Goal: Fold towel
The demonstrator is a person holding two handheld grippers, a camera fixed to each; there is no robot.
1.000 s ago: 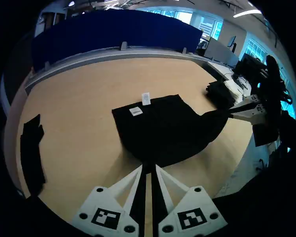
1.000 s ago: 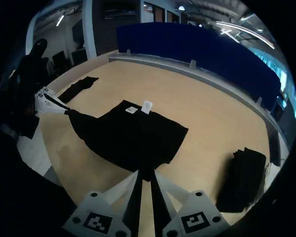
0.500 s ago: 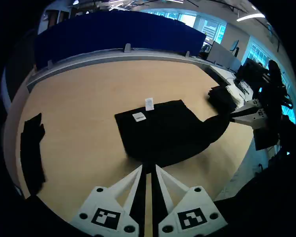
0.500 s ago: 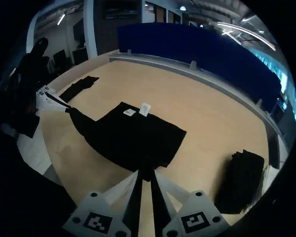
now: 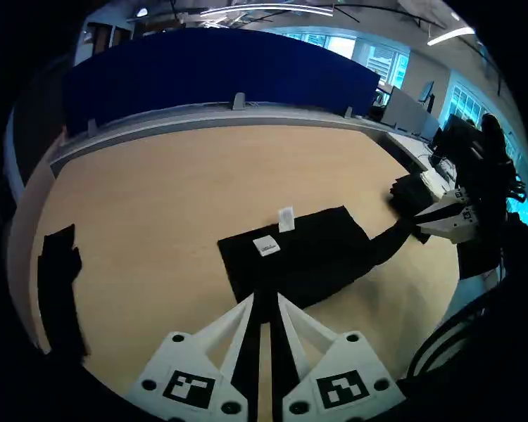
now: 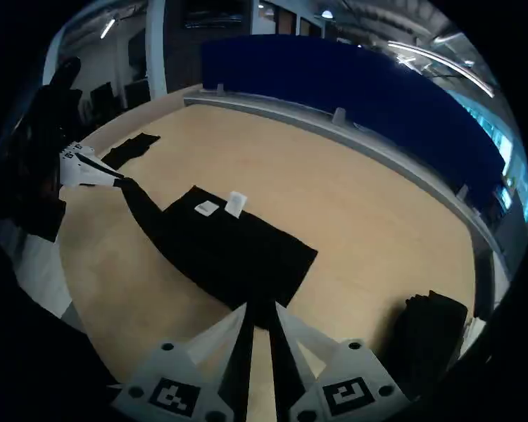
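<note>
The black towel [image 5: 313, 253] lies flat on the pale wooden surface [image 5: 158, 190], with white labels [image 5: 267, 245] on top. The left tongs [image 5: 265, 299] are narrow and pinch one corner of it; the right tongs [image 6: 262, 309] pinch another. A pile of dark cloths [image 6: 433, 337] sits near, and a blue partition [image 5: 215, 67] stands behind.

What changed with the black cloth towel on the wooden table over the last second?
The black cloth towel was drawn out: its sagging near edge, held between the left gripper and right gripper, now runs tauter and the cloth lies flatter on the wooden table. Both grippers stay shut on its corners; the dark folded pile is unmoved.
</note>
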